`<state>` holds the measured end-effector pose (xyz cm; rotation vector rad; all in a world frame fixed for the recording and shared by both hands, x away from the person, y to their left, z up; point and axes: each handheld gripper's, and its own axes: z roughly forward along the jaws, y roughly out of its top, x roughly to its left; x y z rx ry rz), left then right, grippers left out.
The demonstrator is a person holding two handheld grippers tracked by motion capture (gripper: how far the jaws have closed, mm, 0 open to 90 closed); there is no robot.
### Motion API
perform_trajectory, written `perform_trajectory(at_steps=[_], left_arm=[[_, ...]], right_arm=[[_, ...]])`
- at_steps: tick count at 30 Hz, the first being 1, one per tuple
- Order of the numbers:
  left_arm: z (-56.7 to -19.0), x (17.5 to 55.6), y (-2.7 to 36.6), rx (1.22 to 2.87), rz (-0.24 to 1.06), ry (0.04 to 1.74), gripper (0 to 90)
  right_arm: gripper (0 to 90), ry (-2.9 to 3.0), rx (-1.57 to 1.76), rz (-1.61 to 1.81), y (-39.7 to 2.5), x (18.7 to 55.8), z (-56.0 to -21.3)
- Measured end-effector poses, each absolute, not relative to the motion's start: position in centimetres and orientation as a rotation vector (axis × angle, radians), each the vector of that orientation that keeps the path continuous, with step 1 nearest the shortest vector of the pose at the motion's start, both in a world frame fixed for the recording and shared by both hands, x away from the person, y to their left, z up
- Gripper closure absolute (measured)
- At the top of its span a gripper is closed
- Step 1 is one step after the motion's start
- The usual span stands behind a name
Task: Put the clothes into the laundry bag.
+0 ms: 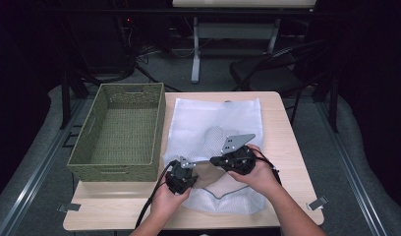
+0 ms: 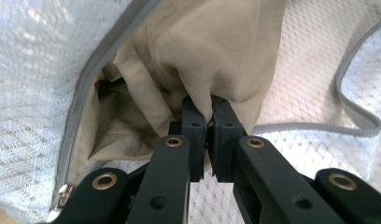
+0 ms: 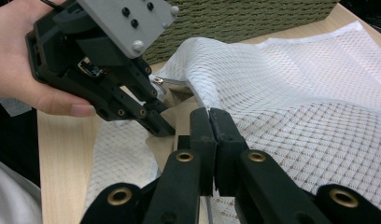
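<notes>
On a light wooden table (image 1: 282, 147), a white mesh laundry bag (image 1: 213, 120) is spread flat beside a green woven basket (image 1: 121, 130). A beige cloth (image 2: 212, 51) is pinched by the left gripper (image 2: 208, 109) at the bag's zipped mouth. The bag's edge is clamped by the right gripper (image 3: 210, 122) (jaws closed together). A dark room with a folding chair (image 1: 277, 66) is seen behind.

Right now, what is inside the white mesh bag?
A beige cloth shows inside the mesh bag, at its unzipped opening. The left gripper pinches a fold of it. How far the cloth reaches inside is covered by the mesh.
</notes>
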<state>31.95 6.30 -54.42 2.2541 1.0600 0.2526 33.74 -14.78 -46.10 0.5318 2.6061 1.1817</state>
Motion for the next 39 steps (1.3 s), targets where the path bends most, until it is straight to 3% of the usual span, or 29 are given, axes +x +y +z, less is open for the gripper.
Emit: perform_trajectory(at_steps=[31,39], left_arm=[[-55.5,34.2,5.2,2.187,0.298,1.113,85.2],[-55.4,33.9,5.6,2.197,0.308,1.108,75.5]], right_arm=[[89.4,2.608,0.536,1.175,-14.8,33.9,-46.2],[89.3,2.612,0.551,1.166,-15.0,34.0,-46.4]])
